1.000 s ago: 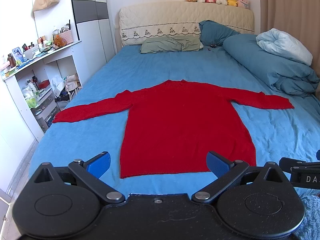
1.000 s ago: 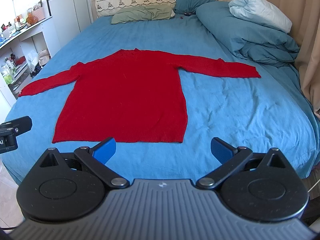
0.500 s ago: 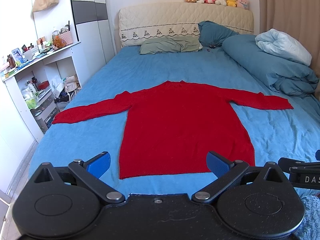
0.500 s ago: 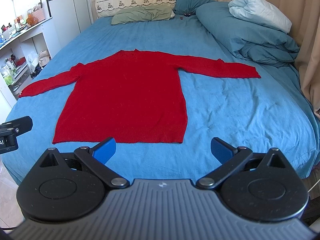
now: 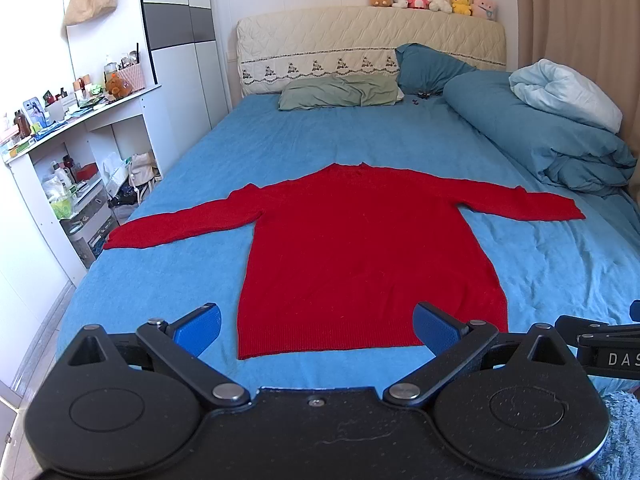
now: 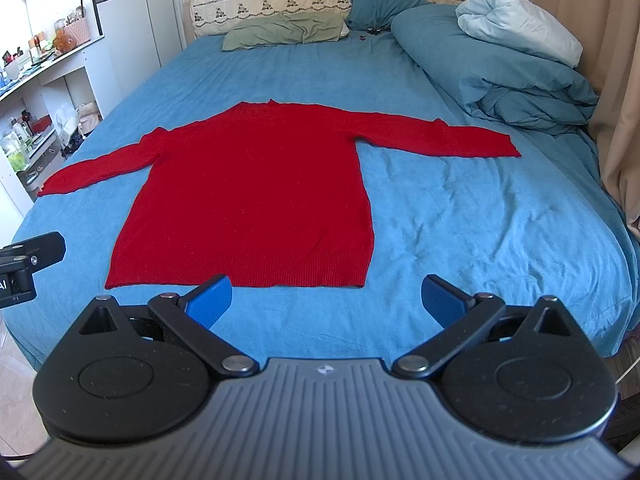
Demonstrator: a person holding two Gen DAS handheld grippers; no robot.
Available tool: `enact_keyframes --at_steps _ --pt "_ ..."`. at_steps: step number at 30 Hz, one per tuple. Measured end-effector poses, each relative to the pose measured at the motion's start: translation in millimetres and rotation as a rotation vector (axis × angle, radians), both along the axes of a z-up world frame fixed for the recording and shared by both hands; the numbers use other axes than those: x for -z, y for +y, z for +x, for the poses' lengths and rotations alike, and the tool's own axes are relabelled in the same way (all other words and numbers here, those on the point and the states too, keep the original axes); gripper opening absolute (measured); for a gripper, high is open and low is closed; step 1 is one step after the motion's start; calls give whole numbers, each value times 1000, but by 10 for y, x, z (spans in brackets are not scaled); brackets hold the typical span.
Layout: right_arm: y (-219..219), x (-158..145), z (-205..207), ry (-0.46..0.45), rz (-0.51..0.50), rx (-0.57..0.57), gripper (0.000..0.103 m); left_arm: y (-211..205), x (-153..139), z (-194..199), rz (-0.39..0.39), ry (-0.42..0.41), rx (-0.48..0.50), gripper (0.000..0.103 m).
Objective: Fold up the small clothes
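A red long-sleeved sweater (image 5: pixel 360 248) lies flat on the blue bed (image 5: pixel 280 148), hem toward me, both sleeves spread out sideways. It also shows in the right wrist view (image 6: pixel 256 196). My left gripper (image 5: pixel 318 326) is open and empty, held just short of the hem, above the bed's near edge. My right gripper (image 6: pixel 326 298) is open and empty, near the hem's right half. Part of the right gripper's body (image 5: pixel 600 346) shows at the right edge of the left wrist view. Part of the left gripper's body (image 6: pixel 28 264) shows at the left edge of the right wrist view.
A rolled blue duvet (image 5: pixel 540 136) with a white pillow (image 5: pixel 568 92) lies along the bed's right side. A green pillow (image 5: pixel 340 94) and a blue one lie by the headboard (image 5: pixel 368 48). White shelves (image 5: pixel 68 168) with clutter stand on the left. A curtain (image 6: pixel 616 80) hangs on the right.
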State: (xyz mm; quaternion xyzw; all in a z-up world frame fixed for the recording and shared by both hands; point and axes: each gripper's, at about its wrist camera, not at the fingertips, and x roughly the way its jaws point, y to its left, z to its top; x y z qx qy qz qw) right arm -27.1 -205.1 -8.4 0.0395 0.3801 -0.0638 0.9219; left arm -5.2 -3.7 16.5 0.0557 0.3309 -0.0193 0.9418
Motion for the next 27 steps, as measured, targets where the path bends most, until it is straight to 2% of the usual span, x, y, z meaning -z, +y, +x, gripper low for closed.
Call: enact_keyframes --at_steps 6,17,22,27 --pt "9 -15 -7 -1 0 0 103 -27 -28 -21 -2 -6 0 103" --pt "-35 -253 8 -24 4 20 103 -51 -158 37 -20 -29 17 103" --pt "-329 -373 211 -68 30 67 103 -229 -380 413 -52 -80 77 103" --pt "-832 -571 604 -150 48 164 103 -581 -543 1023 -34 -130 134 103"
